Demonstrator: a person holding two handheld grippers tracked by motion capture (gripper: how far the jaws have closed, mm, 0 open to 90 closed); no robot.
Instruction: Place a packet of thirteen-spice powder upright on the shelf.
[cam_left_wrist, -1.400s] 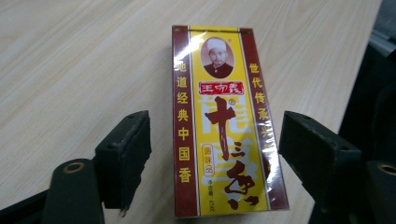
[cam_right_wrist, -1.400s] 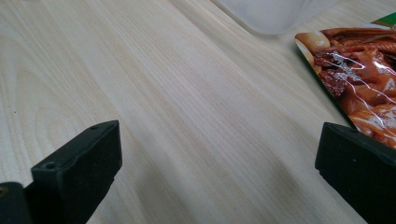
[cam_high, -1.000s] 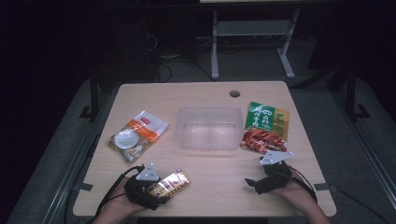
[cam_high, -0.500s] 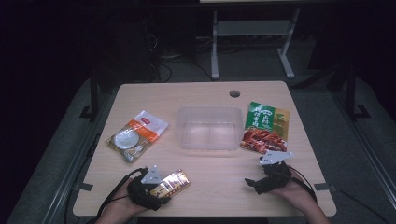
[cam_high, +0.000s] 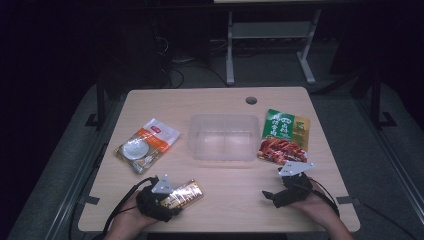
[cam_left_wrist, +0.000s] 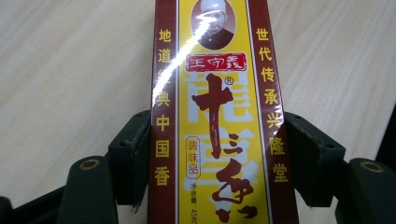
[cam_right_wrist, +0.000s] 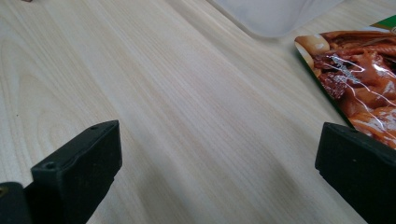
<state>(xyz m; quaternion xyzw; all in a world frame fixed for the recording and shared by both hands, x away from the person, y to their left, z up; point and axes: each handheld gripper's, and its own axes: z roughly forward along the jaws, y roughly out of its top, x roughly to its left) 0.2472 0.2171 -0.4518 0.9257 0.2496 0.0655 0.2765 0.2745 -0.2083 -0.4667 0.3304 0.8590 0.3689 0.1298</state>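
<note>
High view: left gripper (cam_high: 167, 202) sits near the table's (cam_high: 220, 200) front-left corner w/ the red-and-yellow seasoning box (cam_high: 184, 194) between its jaws, box lying flat on the wood. Right gripper (cam_high: 274, 195) rests near the front-right corner, holding nothing. Clear plastic tub (cam_high: 223, 137) is at mid-table, white-and-orange pouch (cam_high: 146, 144) toward the left edge, green-and-red food pouch (cam_high: 284, 136) toward the right edge. Left gripper view: jaws have just been closing on the box (cam_left_wrist: 224, 116), 1 pad against each long side, so it's clamped on the box, low on the pack. Right gripper view: the 2 jaws stand wide apart over bare table (cam_right_wrist: 187, 116), released; tub corner (cam_right_wrist: 275, 14) and food pouch (cam_right_wrist: 359, 84) ahead. Risk, as I judge it: glossy wrap + grip near 1 end could let the box slip or droop when lifted, and a tilted box may catch the tub's rim.
</note>
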